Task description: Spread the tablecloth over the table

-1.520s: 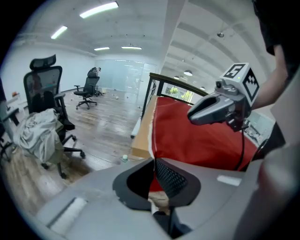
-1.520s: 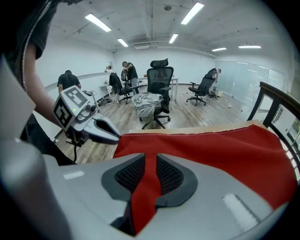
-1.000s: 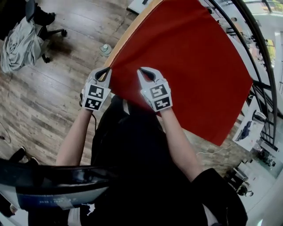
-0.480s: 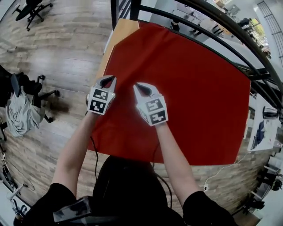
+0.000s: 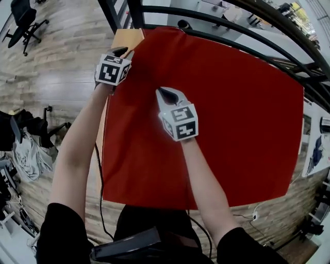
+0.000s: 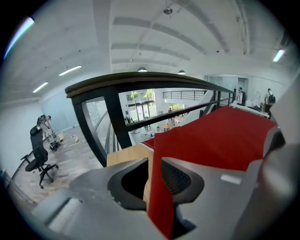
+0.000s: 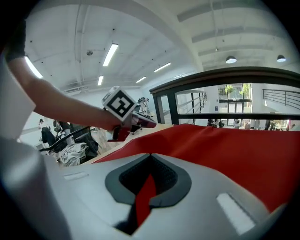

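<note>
Left tongs (image 5: 122, 51) just opened round tablecloth (image 5: 232, 113), right tongs (image 5: 163, 92) pinch it; railing (image 6: 140, 79) beyond.

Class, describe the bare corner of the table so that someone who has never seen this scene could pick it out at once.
Find the black railing at the far side; a red cloth lies spread just in front of it. At the cloth's far left is the bare corner, a small patch of pale, smooth wood, unlike the greyer plank floor beside it.
</note>
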`<state>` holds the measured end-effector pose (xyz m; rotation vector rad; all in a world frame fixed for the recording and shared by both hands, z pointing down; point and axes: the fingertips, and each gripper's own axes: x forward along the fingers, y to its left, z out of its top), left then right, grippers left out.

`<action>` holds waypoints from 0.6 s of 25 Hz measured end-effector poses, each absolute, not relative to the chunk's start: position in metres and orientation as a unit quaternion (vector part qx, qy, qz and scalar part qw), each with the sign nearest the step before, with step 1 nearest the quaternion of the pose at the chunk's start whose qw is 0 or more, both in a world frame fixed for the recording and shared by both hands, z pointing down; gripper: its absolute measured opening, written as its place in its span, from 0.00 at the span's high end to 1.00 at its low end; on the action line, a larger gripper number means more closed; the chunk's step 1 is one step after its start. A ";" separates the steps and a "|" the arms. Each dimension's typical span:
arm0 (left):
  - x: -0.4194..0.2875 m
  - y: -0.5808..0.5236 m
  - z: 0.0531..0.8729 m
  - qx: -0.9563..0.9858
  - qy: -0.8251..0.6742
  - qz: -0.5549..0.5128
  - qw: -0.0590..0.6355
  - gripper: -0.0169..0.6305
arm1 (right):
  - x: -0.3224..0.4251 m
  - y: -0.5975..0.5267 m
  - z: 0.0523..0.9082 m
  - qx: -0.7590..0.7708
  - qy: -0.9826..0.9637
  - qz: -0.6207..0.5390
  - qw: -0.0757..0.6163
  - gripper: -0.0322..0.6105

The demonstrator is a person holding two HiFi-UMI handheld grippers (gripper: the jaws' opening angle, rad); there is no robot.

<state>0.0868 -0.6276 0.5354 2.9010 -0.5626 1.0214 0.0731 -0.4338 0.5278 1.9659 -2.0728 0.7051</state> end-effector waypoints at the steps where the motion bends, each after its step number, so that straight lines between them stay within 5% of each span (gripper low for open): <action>1: 0.102 -0.641 0.537 0.929 -0.170 0.328 0.005 0.82 | 0.077 -0.438 0.530 0.668 -0.698 0.239 0.097 0.93; 5: 0.153 -0.680 0.562 0.928 -0.132 0.347 0.025 0.71 | 0.097 -0.467 0.535 0.678 -0.689 0.239 0.087 0.93; 15: 0.205 -0.704 0.569 0.923 -0.067 0.379 -0.011 0.68 | 0.141 -0.586 0.515 0.693 -0.679 0.213 0.116 0.93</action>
